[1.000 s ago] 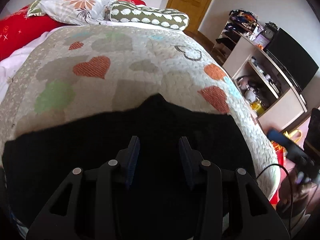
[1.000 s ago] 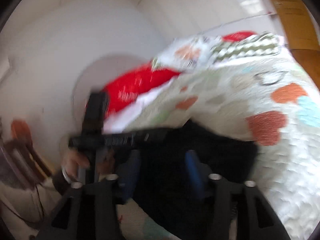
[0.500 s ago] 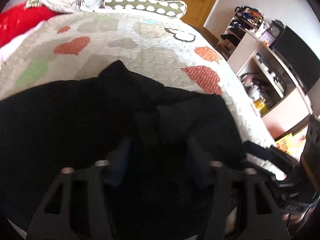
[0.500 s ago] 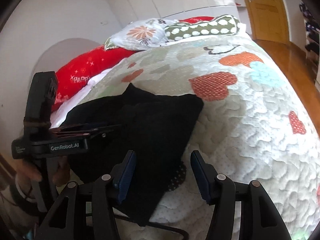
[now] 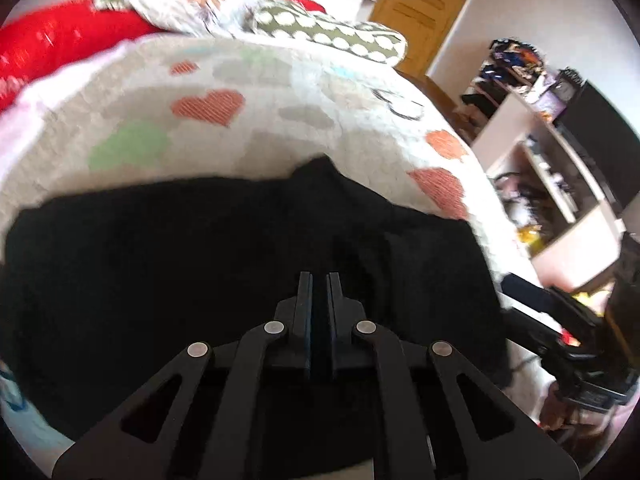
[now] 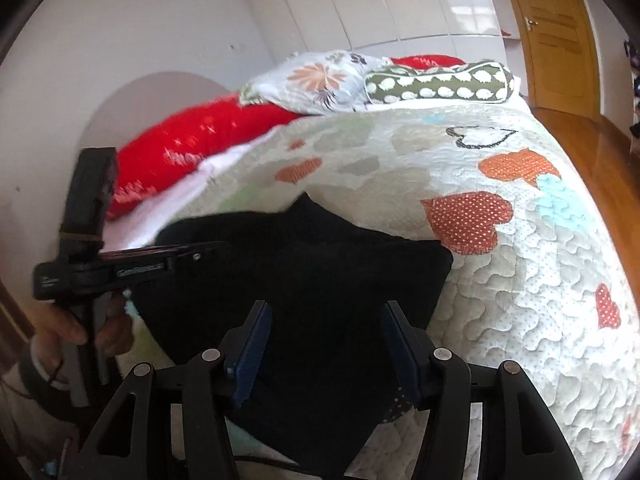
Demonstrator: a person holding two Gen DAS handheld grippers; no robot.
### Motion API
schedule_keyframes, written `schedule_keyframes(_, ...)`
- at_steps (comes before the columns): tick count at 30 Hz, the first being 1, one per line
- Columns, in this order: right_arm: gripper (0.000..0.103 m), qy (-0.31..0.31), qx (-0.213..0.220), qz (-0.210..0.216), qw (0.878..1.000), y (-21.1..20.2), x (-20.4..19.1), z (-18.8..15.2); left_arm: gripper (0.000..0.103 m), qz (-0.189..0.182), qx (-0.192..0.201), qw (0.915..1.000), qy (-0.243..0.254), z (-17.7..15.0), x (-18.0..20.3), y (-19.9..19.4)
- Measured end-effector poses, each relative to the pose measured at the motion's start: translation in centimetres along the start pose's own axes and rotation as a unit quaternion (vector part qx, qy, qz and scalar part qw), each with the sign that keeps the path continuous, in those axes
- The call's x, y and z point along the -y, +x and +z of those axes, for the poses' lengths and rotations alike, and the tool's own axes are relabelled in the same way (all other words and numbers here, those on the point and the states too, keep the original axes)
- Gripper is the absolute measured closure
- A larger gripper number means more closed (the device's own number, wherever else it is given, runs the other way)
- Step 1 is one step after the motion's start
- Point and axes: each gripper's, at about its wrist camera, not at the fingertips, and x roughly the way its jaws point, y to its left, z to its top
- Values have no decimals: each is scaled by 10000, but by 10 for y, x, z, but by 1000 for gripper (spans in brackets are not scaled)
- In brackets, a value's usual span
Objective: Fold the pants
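Black pants lie spread on the quilted bed near its front edge; they also show in the right wrist view. My left gripper is over the pants with its jaws closed together; whether cloth is pinched between them I cannot tell. It shows from the side in the right wrist view, at the pants' left edge. My right gripper is open, its fingers straddling the pants' near part. It shows in the left wrist view at the right edge of the pants.
The heart-patterned quilt covers the bed. A red pillow, a floral pillow and a green dotted bolster lie at the head. A shelf unit with clutter stands right of the bed. A wooden door is beyond.
My left gripper's jaws have closed from open over the pants. The right gripper swung from the left side toward the bed and now hovers open over the pants' near part.
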Motion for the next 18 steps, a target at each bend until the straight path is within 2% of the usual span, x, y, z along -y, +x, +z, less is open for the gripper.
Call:
schedule_keyframes(2,48,132,5,81,9999,-4,5,-3,89,-265,-76,9996,30,-3,5,-1)
schedule_keyframes(3,48,172,-17,60,9998,-5,8,-5,68,-348,-94,9993,94,-5,9,-1)
schedule_keyframes(4,48,212,-33,6,9998,-6,12,-7,41,-365,-91,9992,139,-5,13,0)
schedule_keyframes(5,48,250,-37,-30,9997,-7,15,-9,32,-383,-54,9992,135,-5,16,0)
schedule_keyframes(6,48,307,-39,-47,9995,-8,18,-11,28,-443,-31,9990,111,-4,16,1)
schedule_keyframes(8,48,463,-37,-21,9989,-10,25,-15,28,-553,-144,9983,71,-4,19,7)
schedule_keyframes(10,48,600,-37,74,9982,-9,30,-18,27,-513,-456,9976,83,-6,24,22)
schedule_keyframes(11,48,617,-45,105,9980,-9,30,-19,27,-403,-545,9976,142,-8,28,29)
schedule_keyframes(13,48,611,-61,152,9980,-7,30,-21,27,-140,-408,9981,436,-11,41,31)
schedule_keyframes(14,48,617,-71,137,9980,-6,30,-21,34,-149,-369,9973,621,-13,50,31)
schedule_keyframes(15,48,628,-77,121,9979,-6,30,-21,67,-157,-335,9968,715,-14,54,30)
schedule_keyframes(16,48,645,-76,95,9978,-6,31,-20,91,-256,-368,9952,869,-15,61,30)
schedule_keyframes(18,47,655,-38,20,9978,-8,30,-17,91,-409,-281,9940,979,-14,64,23)
